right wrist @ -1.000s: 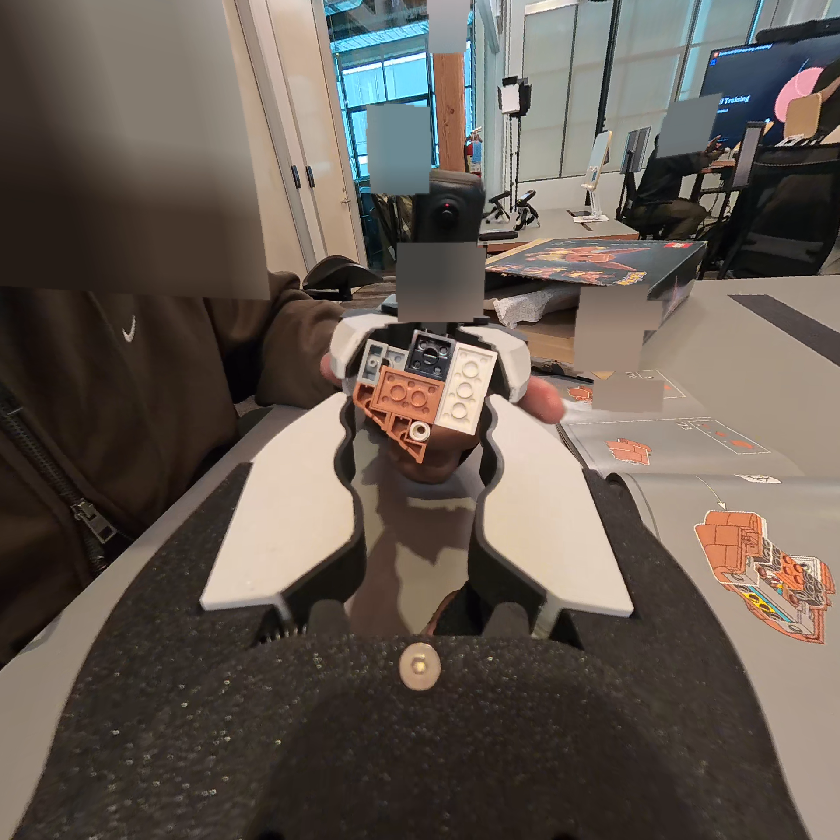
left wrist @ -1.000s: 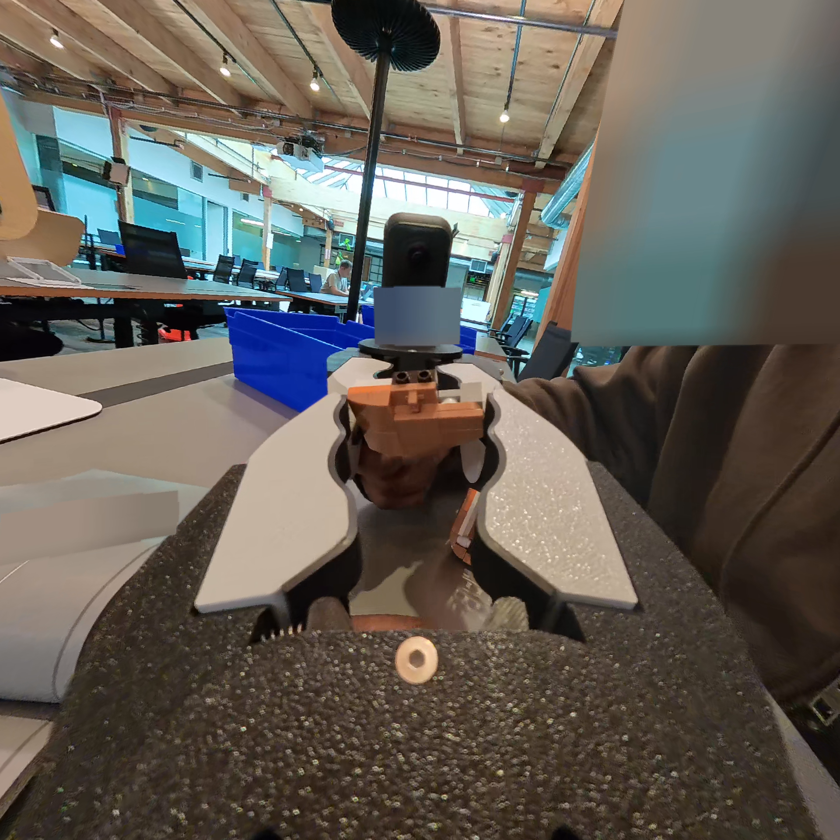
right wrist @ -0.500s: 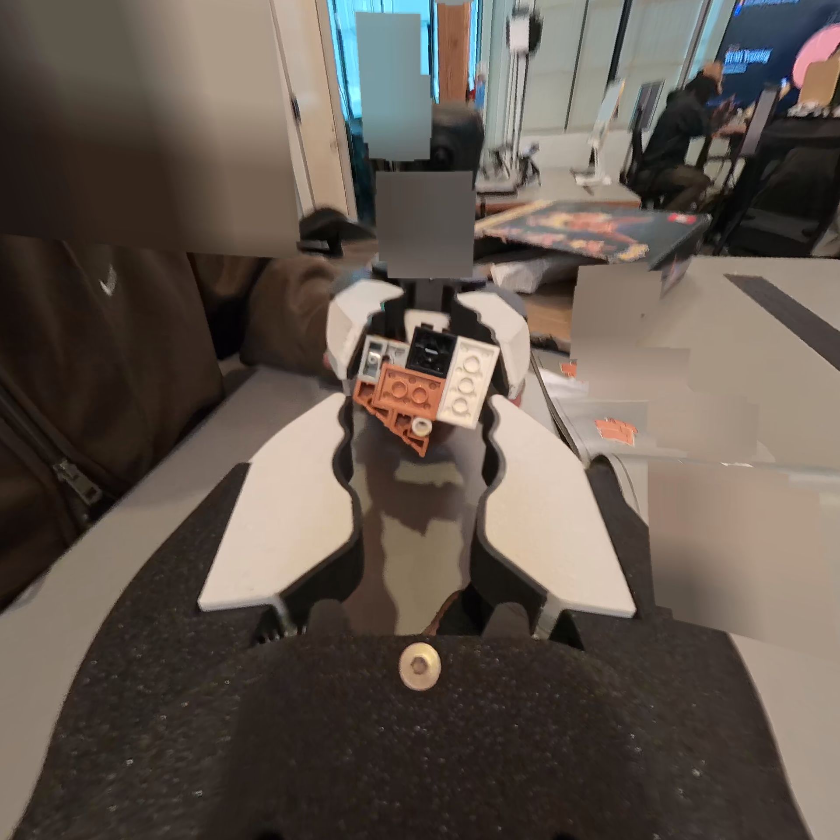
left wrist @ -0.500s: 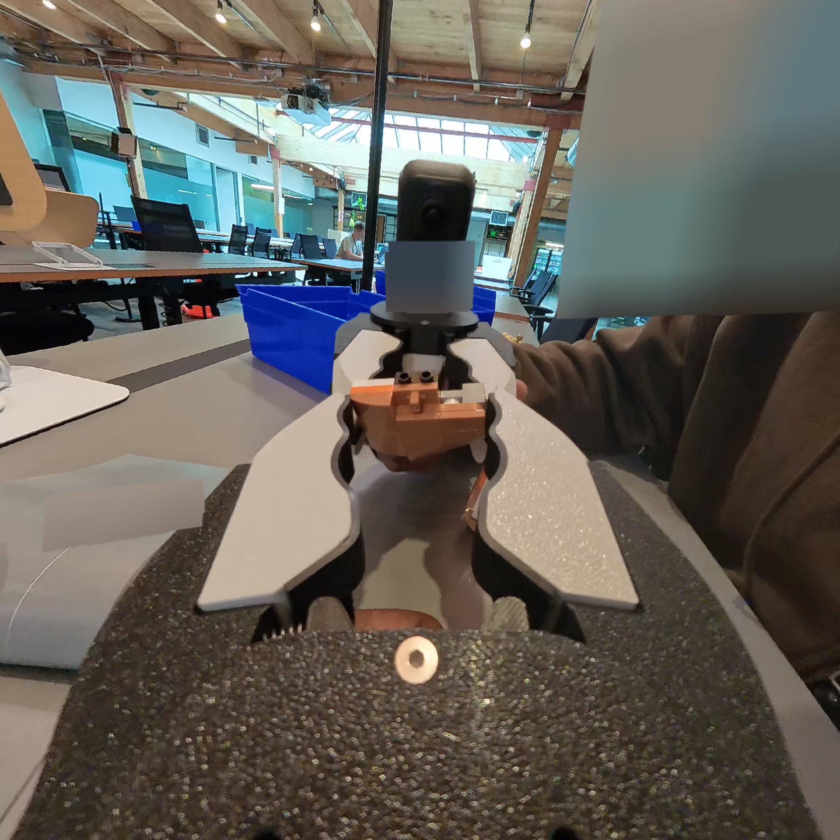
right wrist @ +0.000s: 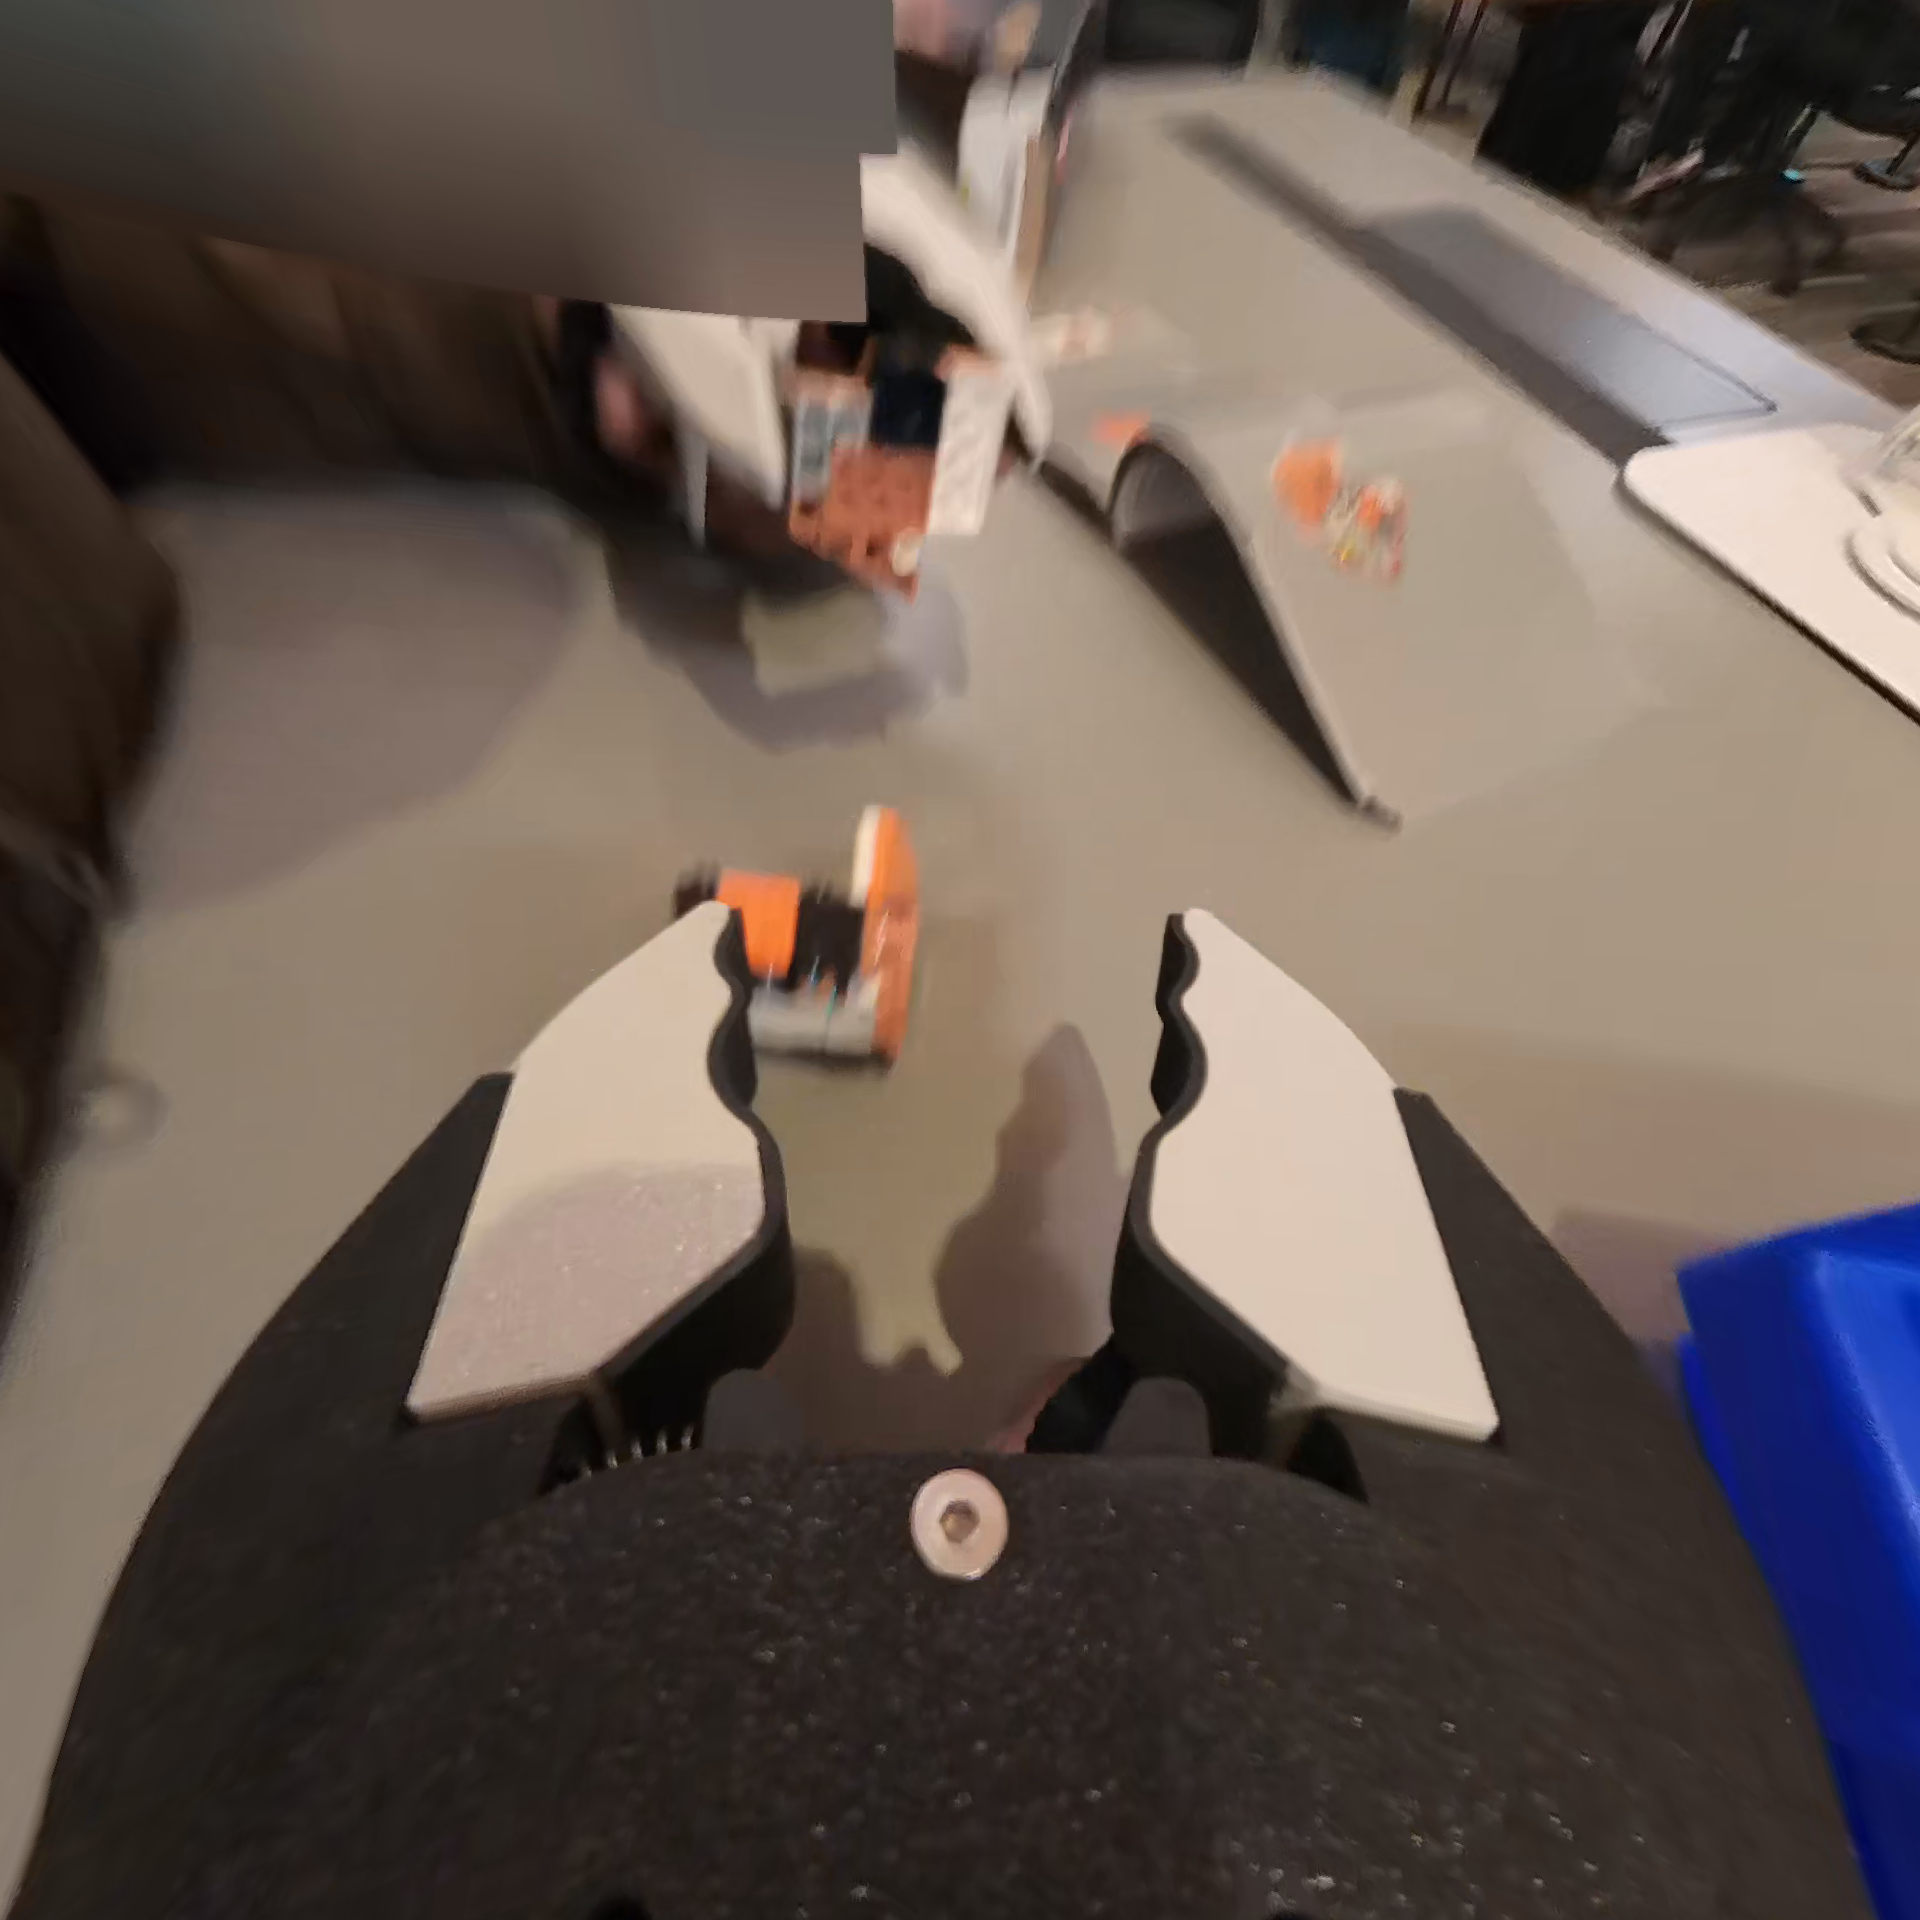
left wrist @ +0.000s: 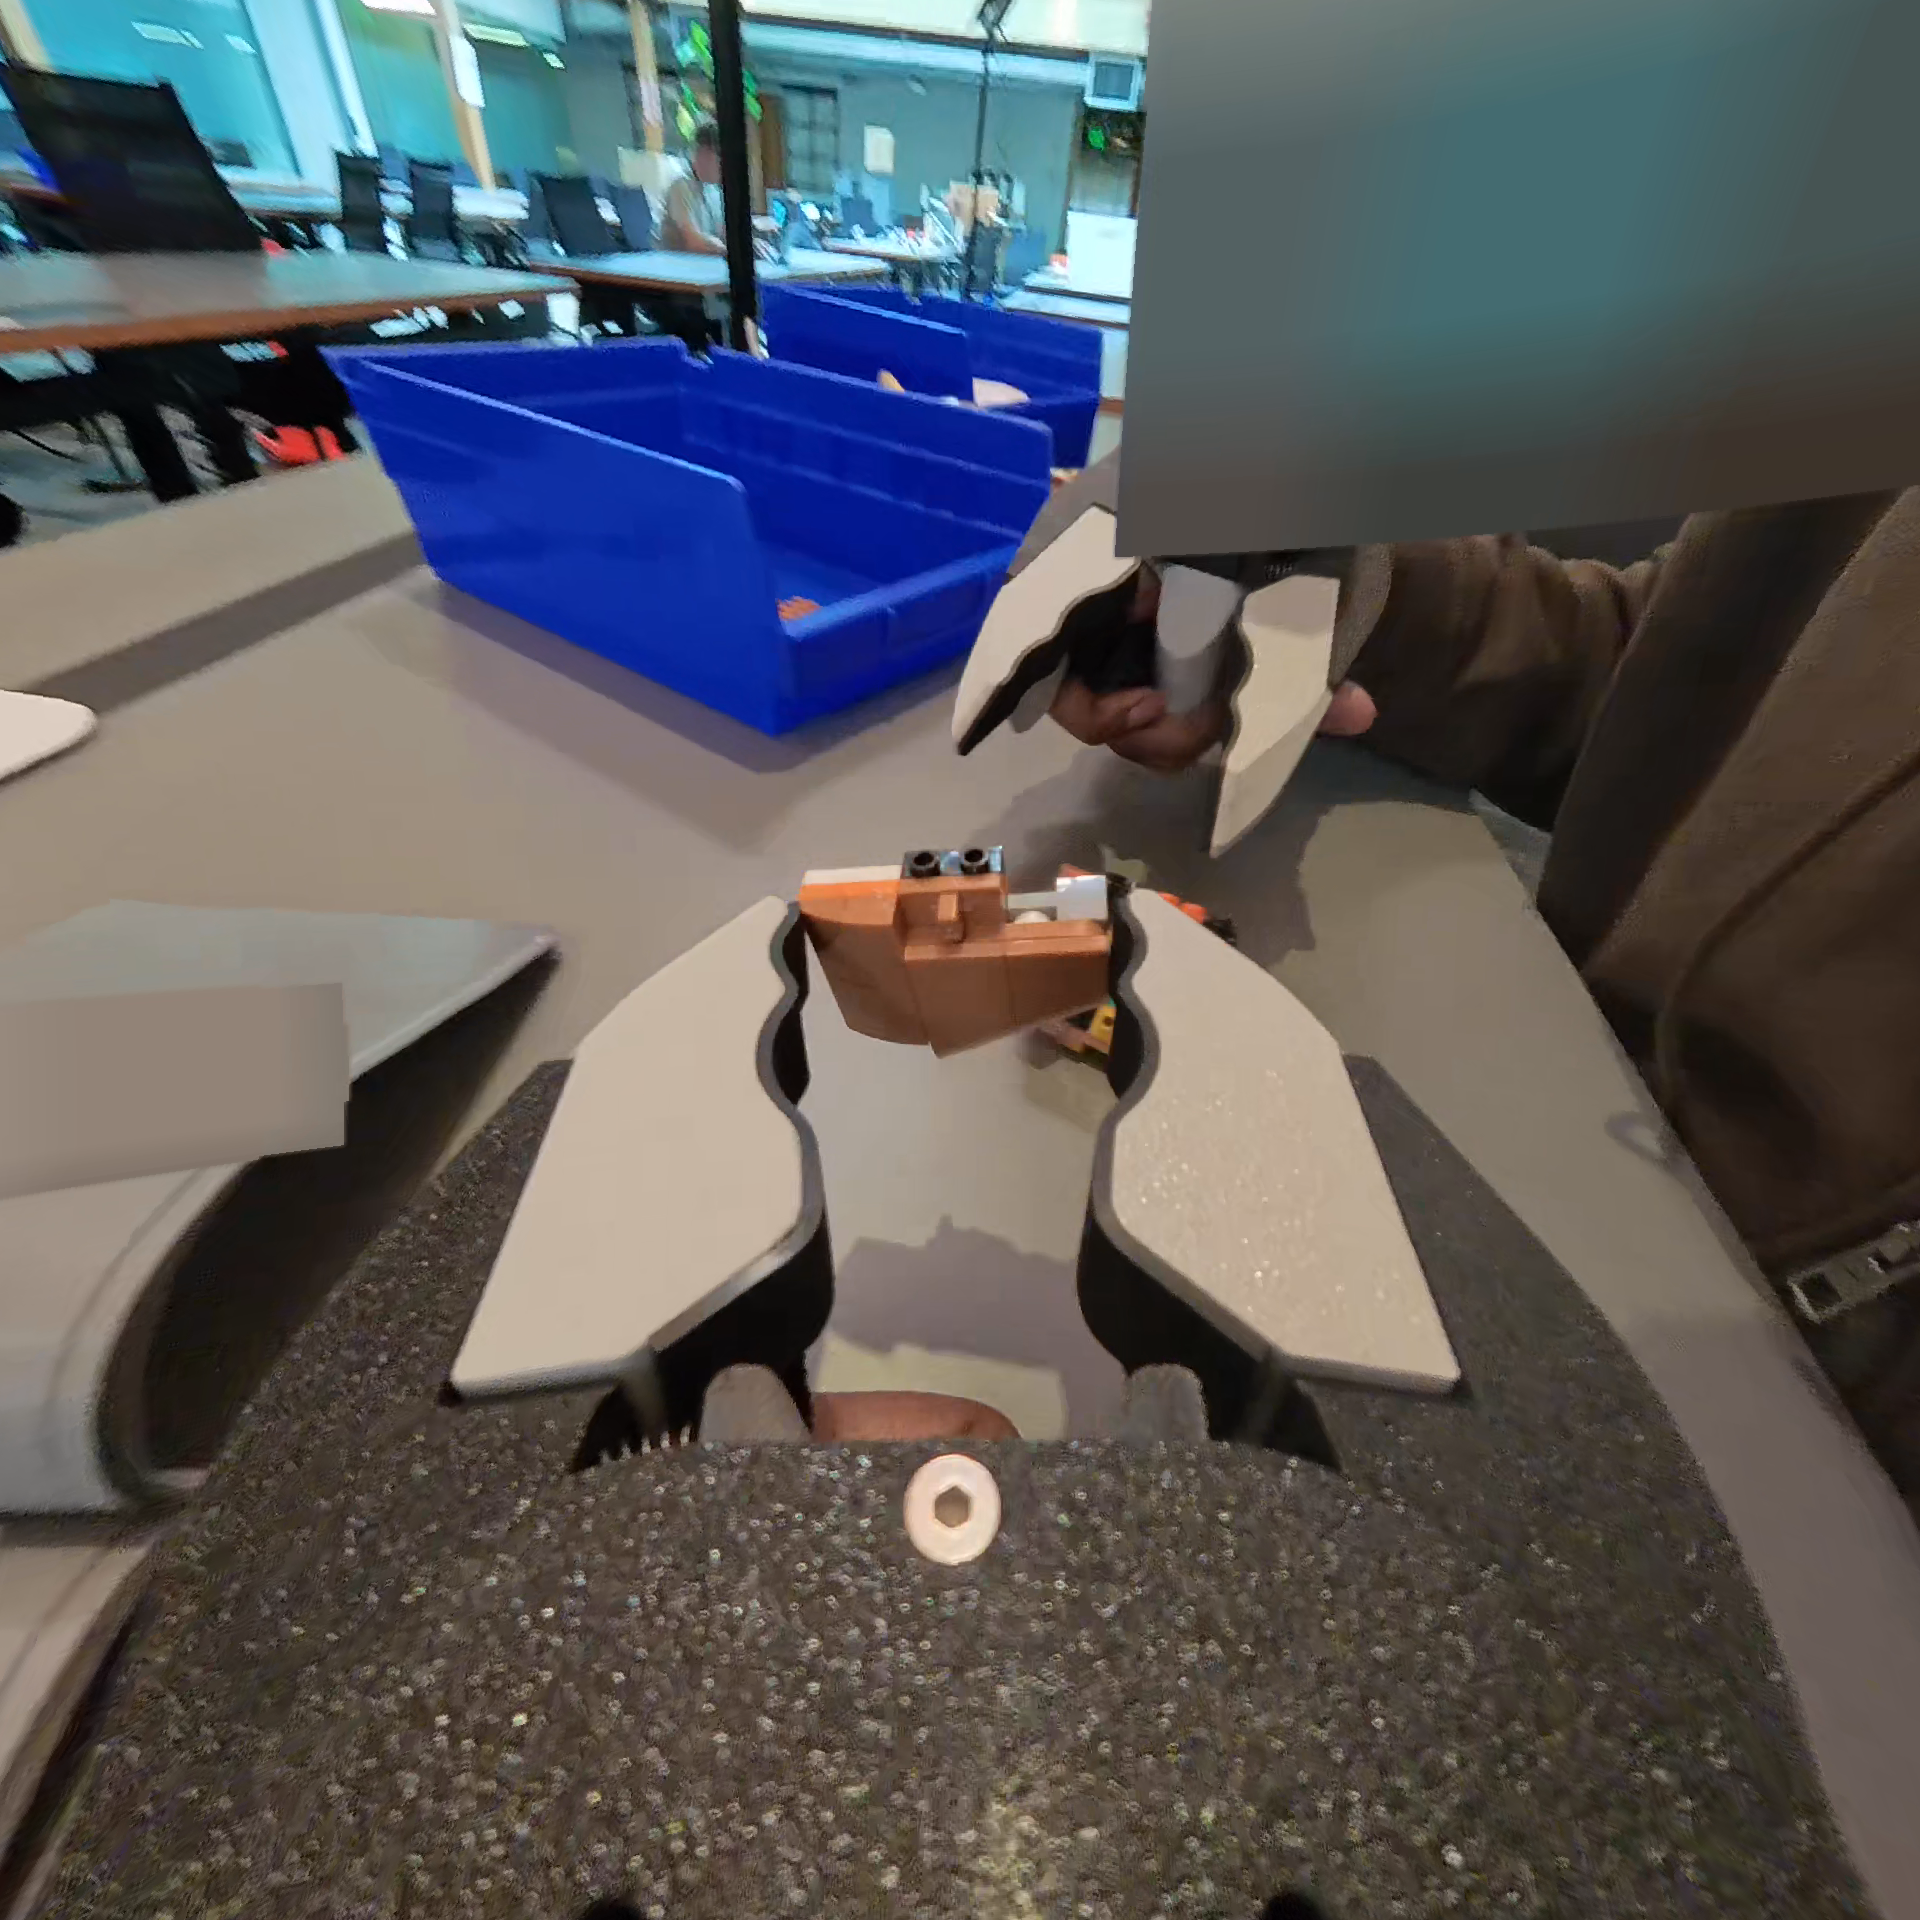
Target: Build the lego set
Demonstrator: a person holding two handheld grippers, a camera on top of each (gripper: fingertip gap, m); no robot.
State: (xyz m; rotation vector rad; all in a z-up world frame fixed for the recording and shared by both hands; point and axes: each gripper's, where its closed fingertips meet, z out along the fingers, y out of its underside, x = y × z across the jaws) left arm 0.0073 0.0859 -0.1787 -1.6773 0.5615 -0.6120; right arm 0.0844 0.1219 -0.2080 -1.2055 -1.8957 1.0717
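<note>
Left wrist view: one hand-held gripper [left wrist: 956, 935] clamps one brown lego assembly [left wrist: 951, 961].

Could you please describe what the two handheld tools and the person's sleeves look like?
Each tool, the left tool and the right tool, has two flat, pale grey fingers with wavy black inner edges. The fingers sit on a black body with a rough, foam-like surface, with a silver hex screw at its centre. No cables show. The person wears a dark brown sleeve on a zipped jacket.
</note>
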